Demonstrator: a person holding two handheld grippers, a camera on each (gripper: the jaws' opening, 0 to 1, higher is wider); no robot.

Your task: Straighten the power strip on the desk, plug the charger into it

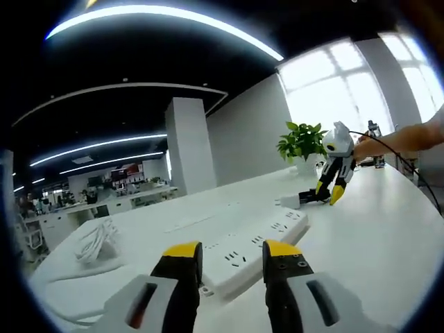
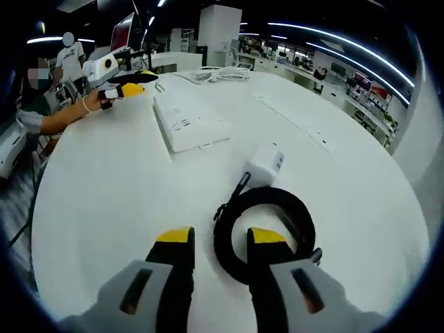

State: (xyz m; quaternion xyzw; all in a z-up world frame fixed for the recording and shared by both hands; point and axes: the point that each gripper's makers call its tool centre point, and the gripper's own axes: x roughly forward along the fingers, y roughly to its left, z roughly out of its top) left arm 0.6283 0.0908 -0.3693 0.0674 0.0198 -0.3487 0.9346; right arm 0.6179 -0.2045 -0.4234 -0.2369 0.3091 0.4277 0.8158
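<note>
We hold the left tool (image 1: pixel 230 258) low over the near end of the strip (image 1: pixel 253 243), jaws spread and grasping nothing, the strip's end lying between and just beyond the yellow tips; we judge this a set-up for nudging or gripping that end to square it on the tabletop (image 1: pixel 374 236). The strip runs away from us at a slant, sockets up, and its white cord (image 1: pixel 94 243) lies bundled off to the left, which suggests the straightening is not yet done. In the right gripper view the right tool (image 2: pixel 218 246) hovers with jaws parted and empty over the coiled black cable (image 2: pixel 267 232); one jaw sits above the inside of the coil, the other outside it, so a close here would pinch the cable, not the charger (image 2: pixel 265 166). The charger, a small white block, lies just beyond the coil, joined to it, well apart from the strip (image 2: pixel 187 121) farther up the tabletop. In the left gripper view the right tool (image 1: pixel 331 191) points down at the charger (image 1: pixel 291 201), near the strip's far end. A potted plant (image 1: pixel 302 142) stands behind. No brand or lettering is readable on strip or charger; a red sign far back is too small to read.
</note>
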